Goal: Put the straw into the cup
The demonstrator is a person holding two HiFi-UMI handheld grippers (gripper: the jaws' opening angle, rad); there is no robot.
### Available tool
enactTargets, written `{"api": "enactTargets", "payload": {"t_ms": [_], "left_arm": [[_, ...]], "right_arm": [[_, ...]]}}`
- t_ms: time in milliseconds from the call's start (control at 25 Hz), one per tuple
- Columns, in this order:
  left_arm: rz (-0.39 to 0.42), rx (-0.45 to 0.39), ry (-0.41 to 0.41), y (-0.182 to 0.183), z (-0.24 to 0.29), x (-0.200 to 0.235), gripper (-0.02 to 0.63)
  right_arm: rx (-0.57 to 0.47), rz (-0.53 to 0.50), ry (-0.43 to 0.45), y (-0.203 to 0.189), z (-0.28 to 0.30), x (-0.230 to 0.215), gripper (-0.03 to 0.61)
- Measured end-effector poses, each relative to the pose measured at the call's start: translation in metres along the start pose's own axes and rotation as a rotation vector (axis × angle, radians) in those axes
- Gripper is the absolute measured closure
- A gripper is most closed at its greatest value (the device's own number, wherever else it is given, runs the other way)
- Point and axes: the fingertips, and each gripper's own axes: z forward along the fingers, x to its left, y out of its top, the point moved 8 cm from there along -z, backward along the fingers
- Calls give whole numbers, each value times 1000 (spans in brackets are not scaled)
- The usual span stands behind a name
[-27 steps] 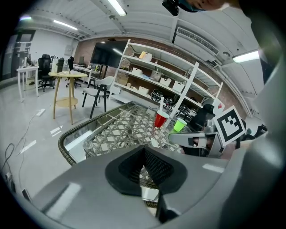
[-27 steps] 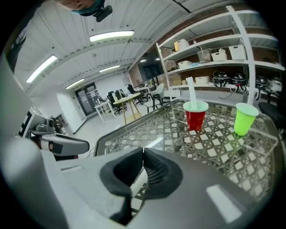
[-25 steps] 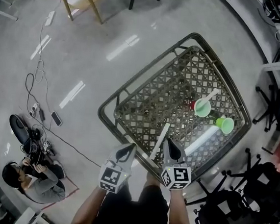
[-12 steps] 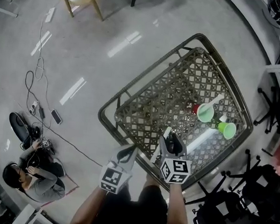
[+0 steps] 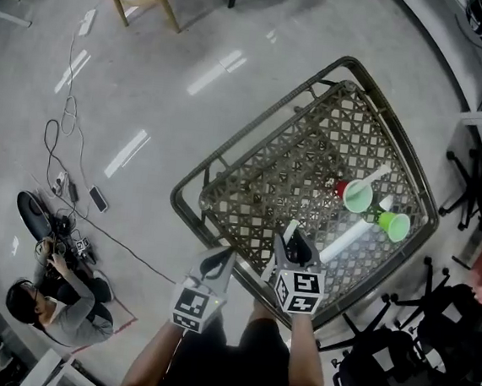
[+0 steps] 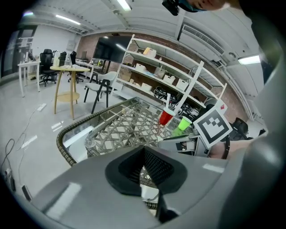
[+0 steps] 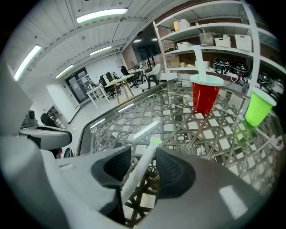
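The straw (image 7: 140,166) lay flat on the glass-topped wicker table (image 5: 296,151), well apart from the red cup (image 7: 205,98) on your near side. It sat between the jaws of your right gripper (image 7: 144,156), which had just swung wide and begun drawing in, yet stood apart without pressing it. Pickup was the step in hand: next you needed to close on it, lift and tip it upright. The red cup already held a white straw (image 7: 199,62). The green cup (image 7: 258,109), just beside the red cup, showed none. Your left gripper (image 6: 144,153) was closed on nothing.
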Motion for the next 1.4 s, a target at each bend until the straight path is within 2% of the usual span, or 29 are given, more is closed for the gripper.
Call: {"api": "enactTargets", "payload": {"t_ms": [80, 160, 600, 920, 1400], "left_arm": [[0, -1, 2, 0, -1, 1, 607], [-1, -3, 5, 0, -1, 0, 607], [11, -19, 18, 4, -11, -9, 607], [38, -48, 17, 17, -14, -21, 607], [135, -109, -39, 57, -18, -68, 607]], "right_arm": [[9, -4, -13, 1, 1, -1, 415], [19, -10, -25, 1, 2, -3, 468], [9, -26, -11, 6, -3, -9, 523], [-114, -22, -4, 27, -32, -8, 526], [-363, 0, -47, 62, -122, -28, 528]]}}
